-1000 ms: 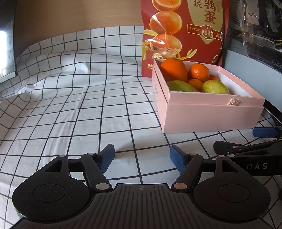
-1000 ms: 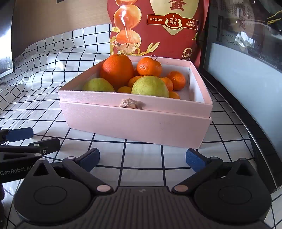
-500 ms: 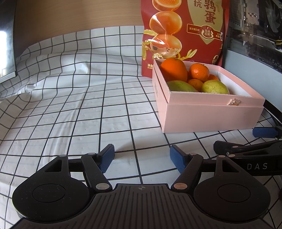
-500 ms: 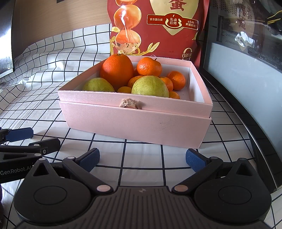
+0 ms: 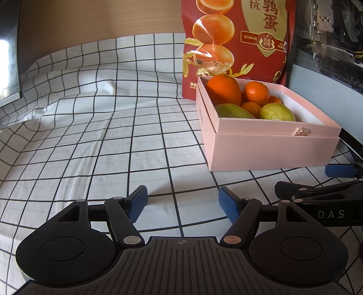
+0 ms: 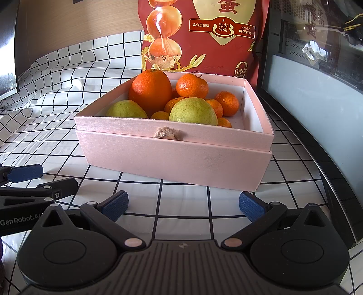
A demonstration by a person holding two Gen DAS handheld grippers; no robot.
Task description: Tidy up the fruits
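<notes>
The left gripper [image 5: 182,202], black with blue ribbed pads, sits low over the white tablecloth with a black grid [image 5: 95,140], its two fingers spread wide with nothing between them. In the left wrist view the bare cloth fills everything from 9 to 12 o'clock, and the right gripper's arm enters from 3 o'clock, just beside the left one.

The right gripper [image 6: 183,205], of the same black-and-blue build, is likewise spread apart and empty, its tips near the front wall of the pale pink square cardboard box [image 6: 172,158] at 12 o'clock but not touching it. A small beige tuft [image 6: 167,133] sits at the middle of the box's front edge.

The fruit all lies inside the box. In the right wrist view a large orange [image 6: 150,90] stands at the back left, with a mandarin [image 6: 192,86] to its right. A yellow-green pear [image 6: 192,112] rests against the front wall near the middle, and a second green fruit [image 6: 126,110] lies in the front left corner. Several smaller mandarins [image 6: 226,103] are packed between and behind these, toward the right side. The box's far right part shows bare white lining.

Directly behind the box, at 12 o'clock, stands a tall red glossy snack bag [image 6: 204,36] printed with egg pictures and Chinese characters. At 2 to 3 o'clock a dark glass-fronted cabinet [image 6: 317,74] runs along the table edge. A wooden wall panel [image 5: 90,20] lies beyond the cloth.
</notes>
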